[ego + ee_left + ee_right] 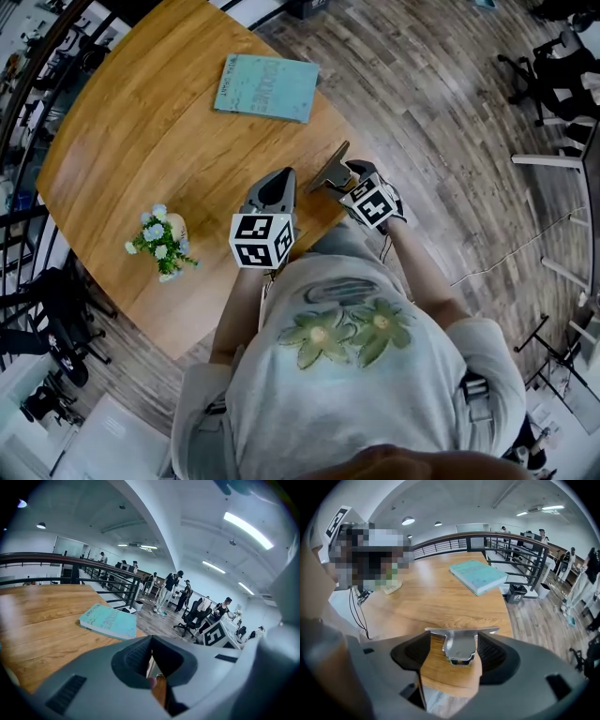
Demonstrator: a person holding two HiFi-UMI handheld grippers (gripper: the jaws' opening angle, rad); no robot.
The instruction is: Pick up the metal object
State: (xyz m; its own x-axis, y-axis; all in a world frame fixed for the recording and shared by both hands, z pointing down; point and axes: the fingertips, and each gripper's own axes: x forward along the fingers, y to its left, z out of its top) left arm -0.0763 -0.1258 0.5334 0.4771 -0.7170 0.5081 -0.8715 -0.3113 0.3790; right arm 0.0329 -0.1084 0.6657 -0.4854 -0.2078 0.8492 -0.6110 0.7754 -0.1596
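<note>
**A:** Where is the metal object (pixel 329 169)?

**B:** It is over the near edge of the round wooden table (pixel 141 122), clear of the tabletop and tilted. The right gripper (pixel 348 171) has it. In the right gripper view the flat, shiny piece sits between the two jaws. Its straight top bar lies across both jaw tips and its narrower body hangs down between the pads.

**A:** So the jaws are clamped on it?

**B:** Yes, they are closed in on the plate, with the tabletop showing behind it.

**A:** And the left gripper (pixel 278 178)?

**B:** It is also over the table's near edge, pointing towards the table's middle. In its own view the jaw tips meet, with only a thin slit below them. Nothing is between the jaws except a strip of the table's wood seen through the slit.

**A:** What else is on the table?

**B:** A teal book (pixel 267 86) lies flat at the table's far edge. A small pot of pale flowers (pixel 161 244) stands towards the table's left edge.
</note>
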